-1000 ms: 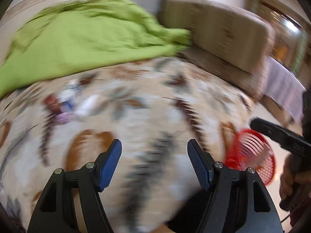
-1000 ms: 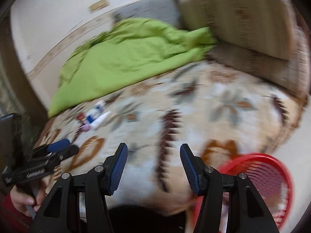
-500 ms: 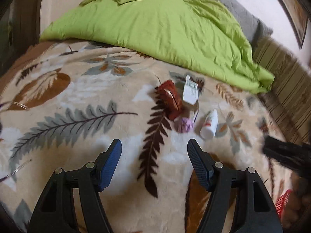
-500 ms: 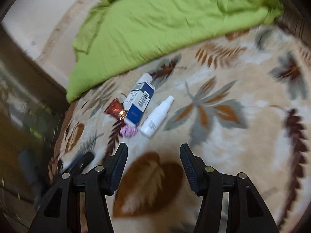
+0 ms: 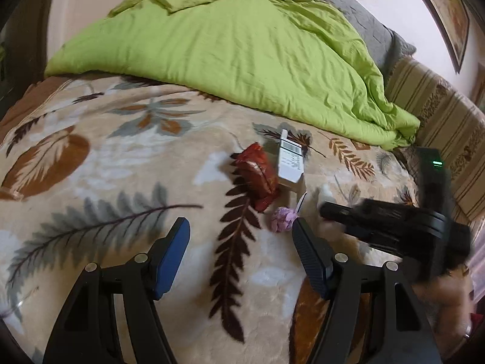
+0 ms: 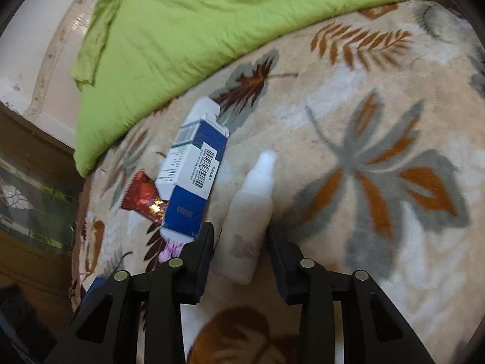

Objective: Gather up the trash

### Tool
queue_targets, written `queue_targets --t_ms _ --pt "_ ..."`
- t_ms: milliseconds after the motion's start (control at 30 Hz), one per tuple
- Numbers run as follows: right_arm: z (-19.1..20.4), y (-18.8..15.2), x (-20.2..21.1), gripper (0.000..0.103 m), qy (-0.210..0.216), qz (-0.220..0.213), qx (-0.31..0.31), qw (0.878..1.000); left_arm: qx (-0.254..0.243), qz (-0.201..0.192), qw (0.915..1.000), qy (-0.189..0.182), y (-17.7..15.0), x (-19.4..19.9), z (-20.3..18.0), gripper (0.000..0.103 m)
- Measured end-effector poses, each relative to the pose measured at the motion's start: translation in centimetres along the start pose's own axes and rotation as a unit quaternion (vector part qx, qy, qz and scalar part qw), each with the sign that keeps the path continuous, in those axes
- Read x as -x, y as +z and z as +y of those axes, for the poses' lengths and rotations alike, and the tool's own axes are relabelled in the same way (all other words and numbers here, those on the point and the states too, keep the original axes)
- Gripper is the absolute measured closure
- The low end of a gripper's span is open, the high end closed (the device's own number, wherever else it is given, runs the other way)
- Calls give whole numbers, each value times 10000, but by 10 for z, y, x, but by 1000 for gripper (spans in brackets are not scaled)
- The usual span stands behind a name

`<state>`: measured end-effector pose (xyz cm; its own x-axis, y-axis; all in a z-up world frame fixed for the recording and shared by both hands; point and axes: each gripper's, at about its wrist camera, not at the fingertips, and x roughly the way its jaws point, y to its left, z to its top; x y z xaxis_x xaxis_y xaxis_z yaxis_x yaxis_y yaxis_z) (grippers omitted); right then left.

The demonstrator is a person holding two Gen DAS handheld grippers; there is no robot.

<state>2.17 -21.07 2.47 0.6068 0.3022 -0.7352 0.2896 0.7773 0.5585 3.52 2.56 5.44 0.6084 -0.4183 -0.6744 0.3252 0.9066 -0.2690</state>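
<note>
A home bedroom: a bed covered with a leaf-patterned plush blanket (image 5: 127, 163) and a crumpled green duvet (image 5: 230, 42), striped cushions (image 5: 439, 115) alongside, and a framed picture (image 5: 442, 9) on the pale wall.

Left claw (image 5: 241, 233) hovers with jaws spread wide; right claw (image 6: 241, 236) sits low, jaws parted.

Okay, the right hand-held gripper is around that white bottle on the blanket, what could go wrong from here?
1. The right hand-held gripper straddles only the white bottle's base end; lifted there, it could tip or slip out.
2. The blue and white box lies against the left finger, so closing might nudge or pinch it.
3. The plush blanket gives underneath, which may let the bottle roll.
</note>
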Motion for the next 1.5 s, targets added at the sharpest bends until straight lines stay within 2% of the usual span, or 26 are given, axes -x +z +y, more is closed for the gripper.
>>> queue_targets --t_ms 133,233,300,367,400,533,600,733,833,967,1133,1200,1267,1433,1500 --pt "-6 -20 50 71 -260 -610 389 9970 -312 92 9993 -158 2 -18 -22 34" --pt "-14 -24 59 71 -276 -721 365 9963 -459 309 9983 -156 -1 -36 -40 38" --pt "-18 -20 60 72 -281 -745 396 9960 -423 554 9975 -101 -3 -51 -47 53" --pt "-21 -17 61 72 -343 -810 443 9951 -303 786 9964 -61 -5 -67 -46 65" --pt "-22 -16 61 72 -307 -791 415 9955 -264 882 9957 -24 -5 -73 -44 68" --pt "-19 -18 53 71 -299 -611 495 9965 -272 865 9959 -12 -3 -79 -45 69" --pt "-17 -21 47 72 -372 -499 574 9964 -311 853 9959 44 -3 -80 -46 73" --pt "-22 -27 29 72 -277 -21 454 9986 -354 888 9954 63 -3 -75 -43 76" --pt "-17 -28 28 71 -373 -18 679 9970 -346 907 9952 78 -3 -68 -39 76" --pt "-15 -30 15 69 -368 216 750 9963 -316 837 9959 124 -3 -59 -36 76" --pt "-11 -30 13 70 -421 180 904 9949 -379 638 9970 221 0 -48 -38 76" --pt "-9 -31 16 70 -387 104 941 9948 -434 527 9973 284 2 -42 -39 76" --pt "-4 -31 25 70 -448 -175 1032 9935 -435 393 9979 285 4 -35 -39 76" --pt "17 -33 50 70 -744 -1005 1605 9791 -337 146 9986 388 9 -24 -36 76" --pt "20 -33 51 70 -757 -1067 1657 9775 -258 117 9987 423 10 -23 -32 76"
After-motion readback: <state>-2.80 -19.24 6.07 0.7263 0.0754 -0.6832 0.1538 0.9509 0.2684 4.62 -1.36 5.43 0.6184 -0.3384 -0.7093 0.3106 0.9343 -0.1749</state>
